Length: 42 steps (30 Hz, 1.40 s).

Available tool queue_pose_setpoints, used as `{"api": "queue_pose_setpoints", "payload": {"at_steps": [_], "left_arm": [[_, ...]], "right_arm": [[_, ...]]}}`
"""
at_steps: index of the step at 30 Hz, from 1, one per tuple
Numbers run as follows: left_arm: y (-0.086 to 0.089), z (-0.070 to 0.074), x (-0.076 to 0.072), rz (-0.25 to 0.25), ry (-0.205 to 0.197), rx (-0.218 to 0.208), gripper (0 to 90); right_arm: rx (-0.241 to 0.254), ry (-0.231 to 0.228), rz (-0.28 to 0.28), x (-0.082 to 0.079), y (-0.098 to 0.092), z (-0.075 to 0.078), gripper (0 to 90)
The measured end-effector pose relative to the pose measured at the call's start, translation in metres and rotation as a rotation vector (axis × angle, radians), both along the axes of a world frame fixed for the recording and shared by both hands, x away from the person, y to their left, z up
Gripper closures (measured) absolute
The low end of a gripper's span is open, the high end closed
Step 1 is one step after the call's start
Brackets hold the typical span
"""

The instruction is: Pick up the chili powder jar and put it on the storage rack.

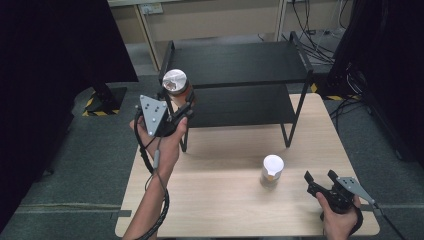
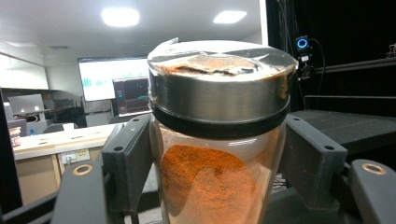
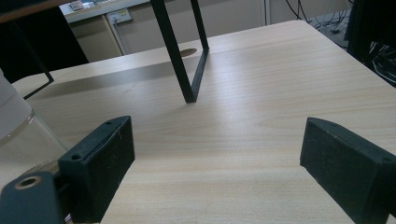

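Observation:
A glass jar of orange-red powder with a silver lid [image 1: 176,83] is held up in the air at the left end of the black two-tier shelf [image 1: 240,90]. My left gripper [image 1: 175,106] is shut on the jar [image 2: 217,158], its jaws pressing the glass on both sides below the lid. A second jar with a white lid [image 1: 272,170] stands upright on the wooden table [image 1: 220,200]. My right gripper [image 1: 320,178] rests low at the table's right front, open with nothing between its jaws [image 3: 219,154]. The white-lidded jar's glass edge [image 3: 18,126] shows at the far left of the right gripper view.
The shelf's black leg frame [image 3: 189,60] stands on the table ahead of the right gripper. Both shelf tiers are bare. Black curtains flank the scene, and cables lie on the floor at the back right [image 1: 320,40].

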State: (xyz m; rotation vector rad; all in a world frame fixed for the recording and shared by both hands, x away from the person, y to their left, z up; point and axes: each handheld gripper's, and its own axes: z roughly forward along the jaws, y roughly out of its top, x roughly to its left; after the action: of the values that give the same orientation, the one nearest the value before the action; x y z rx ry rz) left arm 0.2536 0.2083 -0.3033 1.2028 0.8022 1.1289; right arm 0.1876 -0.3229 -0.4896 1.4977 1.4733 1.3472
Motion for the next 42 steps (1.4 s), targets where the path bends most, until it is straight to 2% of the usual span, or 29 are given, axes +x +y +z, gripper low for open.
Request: {"api": "queue_pose_setpoints", "payload": {"at_steps": [11,23,28,42], "left_arm": [[0.001,0.020,0.013,0.004,0.013,0.004,30.6],[-0.001,0.039,0.032,0.026,0.048,0.012,30.6],[-0.004,0.043,0.041,0.037,0.057,0.037,30.6],[-0.008,0.049,0.066,0.060,0.100,0.049,30.5]], "right_arm": [[0.002,0.000,-0.001,0.000,0.000,0.000,10.2],[-0.001,0.001,0.001,0.000,0.000,0.000,10.2],[0.003,0.004,0.001,0.000,-0.001,0.000,10.2],[0.002,0.002,0.002,0.000,-0.001,0.000,10.1]]}}
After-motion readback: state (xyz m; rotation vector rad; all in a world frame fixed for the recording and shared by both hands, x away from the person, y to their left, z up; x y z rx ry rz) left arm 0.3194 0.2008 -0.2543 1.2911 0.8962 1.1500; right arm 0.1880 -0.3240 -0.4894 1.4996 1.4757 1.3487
